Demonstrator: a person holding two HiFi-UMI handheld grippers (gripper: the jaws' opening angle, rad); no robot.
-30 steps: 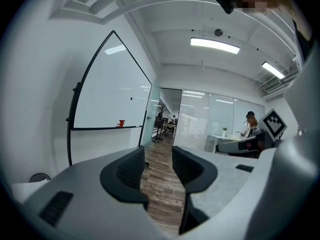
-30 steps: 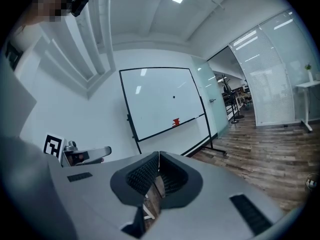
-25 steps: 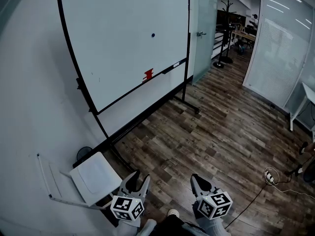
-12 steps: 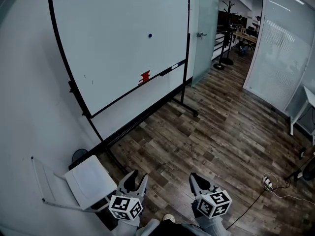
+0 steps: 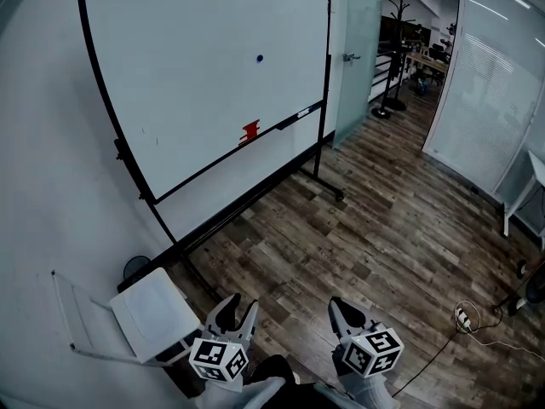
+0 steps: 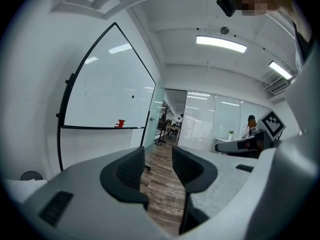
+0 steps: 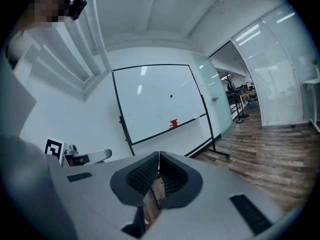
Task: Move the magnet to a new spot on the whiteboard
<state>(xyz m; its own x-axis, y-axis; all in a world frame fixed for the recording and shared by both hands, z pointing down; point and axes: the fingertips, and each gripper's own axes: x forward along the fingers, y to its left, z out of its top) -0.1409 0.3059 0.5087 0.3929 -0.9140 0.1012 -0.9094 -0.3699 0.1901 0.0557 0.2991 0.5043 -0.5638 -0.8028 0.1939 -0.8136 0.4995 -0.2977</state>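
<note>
The small dark magnet [image 5: 259, 58] sticks high on the whiteboard [image 5: 187, 75], far ahead of both grippers. It also shows as a dot, the magnet [image 6: 133, 96] in the left gripper view and the magnet [image 7: 171, 96] in the right one. My left gripper [image 5: 239, 310] is at the bottom of the head view, open with only floor between its fingers [image 6: 131, 168]. Beside it my right gripper [image 5: 345, 313] is shut, its fingertips [image 7: 150, 166] meeting on nothing. Both point toward the board from a distance.
A red eraser [image 5: 249, 130] and a marker [image 5: 302, 112] rest on the board's tray. A white chair [image 5: 157, 313] stands close on my left. A glass door [image 5: 353, 49] is right of the board. A power strip with cable [image 5: 466, 316] lies on the wooden floor.
In the head view the whiteboard and chair have slid left and look slightly nearer. Both grippers keep their pose at the bottom edge, with jaws unchanged.
</note>
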